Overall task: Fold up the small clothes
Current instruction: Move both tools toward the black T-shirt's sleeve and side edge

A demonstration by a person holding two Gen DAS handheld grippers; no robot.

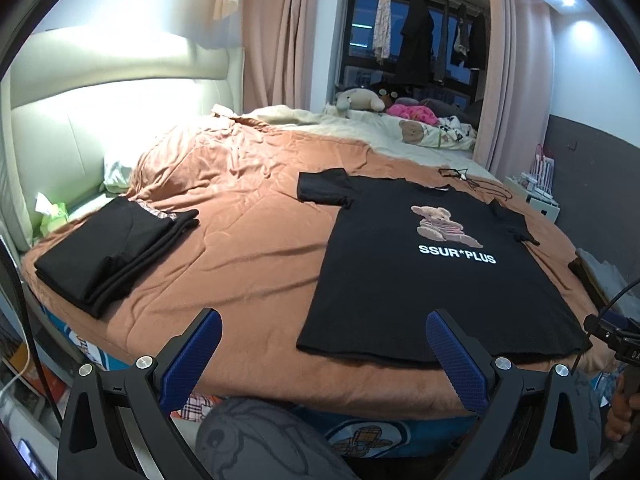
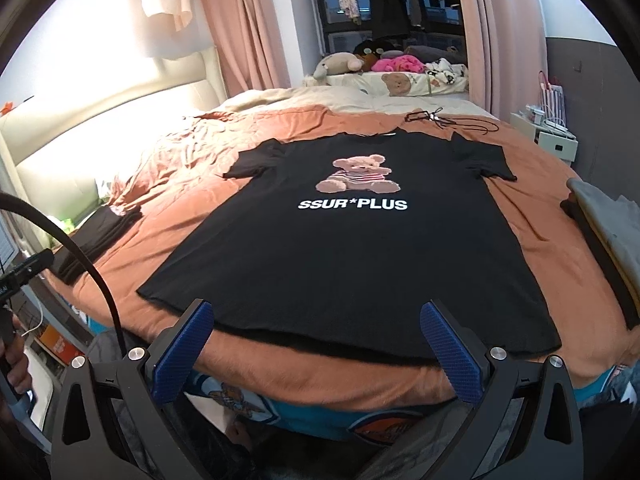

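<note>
The black T-shirt (image 2: 352, 256) lay flat on the orange blanket (image 1: 248, 240). Both grippers — left (image 1: 324, 354) and right (image 2: 316, 346) — hung wide open and empty just before its near hem, folded clothes (image 1: 116, 248) lying well left.

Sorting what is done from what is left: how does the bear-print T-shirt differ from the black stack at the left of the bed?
The bear-print T-shirt lies spread flat in one layer, sleeves out; the black stack is folded into several layers. The T-shirt shows a bear and white lettering; the stack shows only a strip of checked trim. The T-shirt covers far more of the bed. Both are black and rest on the orange cover.
</note>
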